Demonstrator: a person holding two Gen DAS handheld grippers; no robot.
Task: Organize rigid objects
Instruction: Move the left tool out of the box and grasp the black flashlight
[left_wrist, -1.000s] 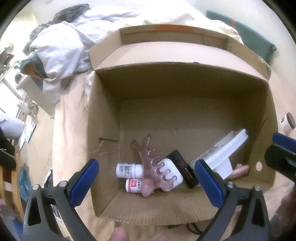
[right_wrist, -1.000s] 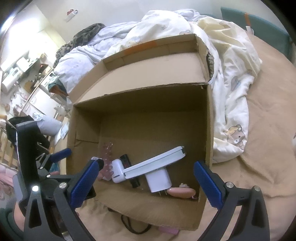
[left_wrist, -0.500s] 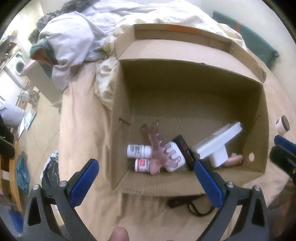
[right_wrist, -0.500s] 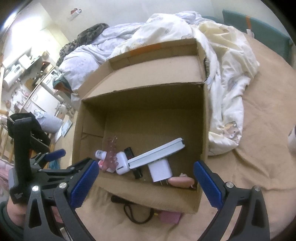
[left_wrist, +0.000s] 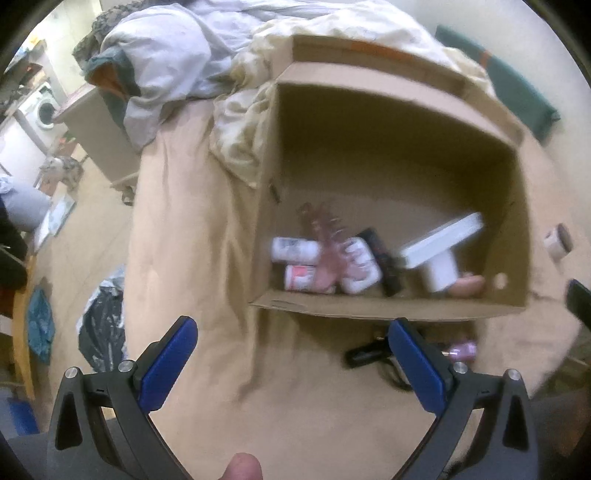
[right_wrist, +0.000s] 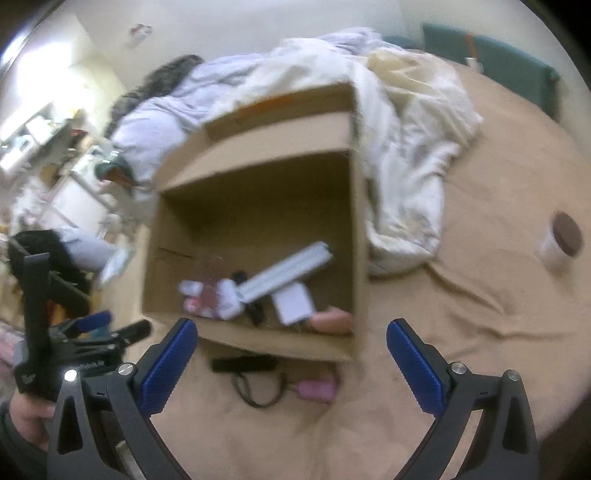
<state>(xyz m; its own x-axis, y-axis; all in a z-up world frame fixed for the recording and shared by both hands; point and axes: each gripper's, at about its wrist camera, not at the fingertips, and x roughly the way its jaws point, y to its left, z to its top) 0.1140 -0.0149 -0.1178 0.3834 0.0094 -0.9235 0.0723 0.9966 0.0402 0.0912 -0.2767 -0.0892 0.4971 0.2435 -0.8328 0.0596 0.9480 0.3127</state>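
An open cardboard box (left_wrist: 388, 313) (right_wrist: 258, 341) stands on the tan bed. Inside lie two white pill bottles (left_wrist: 293, 248), a pink comb-like piece (left_wrist: 327, 243), a black item (left_wrist: 384, 258), a white flat device (left_wrist: 443, 240) (right_wrist: 284, 271) and a pink rounded item (left_wrist: 467, 286). In front of the box lie a black corded item (right_wrist: 243, 363) and a small pink item (right_wrist: 316, 387). My left gripper (left_wrist: 291, 358) is open and empty, before the box. My right gripper (right_wrist: 291, 358) is open and empty, above those items.
A small white jar with a brown lid (right_wrist: 561, 240) stands on the bed to the right. Rumpled white bedding (right_wrist: 402, 166) lies behind and right of the box. The bed's left edge drops to a cluttered floor with a black bag (left_wrist: 101, 332).
Both grippers have pulled back and away from the box. The black corded item and pink item in front of it have come into view. Both stayed open.
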